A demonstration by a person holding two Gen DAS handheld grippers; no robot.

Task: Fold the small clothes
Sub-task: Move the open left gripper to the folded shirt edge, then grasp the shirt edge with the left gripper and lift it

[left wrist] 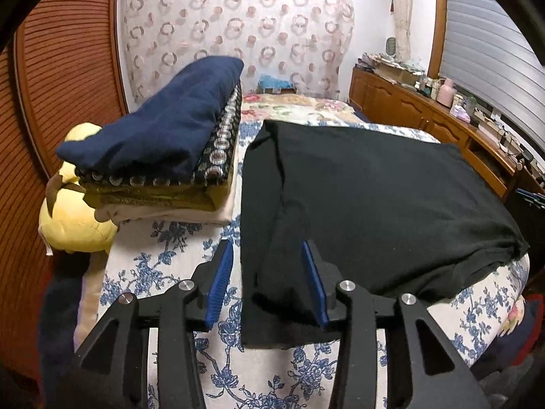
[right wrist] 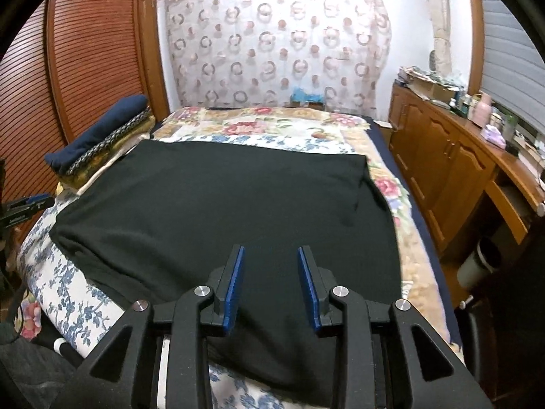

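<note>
A black garment [left wrist: 374, 197] lies spread flat on the bed, with a folded strip along its left side; it also shows in the right wrist view [right wrist: 221, 204]. My left gripper [left wrist: 267, 252] is open and empty, hovering over the garment's near left corner. My right gripper [right wrist: 270, 255] is open and empty, hovering over the garment's near edge. A pile of folded clothes [left wrist: 160, 156] with a navy piece on top stands left of the garment; it shows in the right wrist view [right wrist: 102, 136] too.
The bed has a blue floral sheet [left wrist: 163, 266] and a flowered blanket [right wrist: 259, 126] further back. A yellow plush toy [left wrist: 71, 221] lies beside the pile. A slatted wooden wardrobe [right wrist: 85, 51] is on the left, a cluttered wooden cabinet [right wrist: 460, 156] on the right.
</note>
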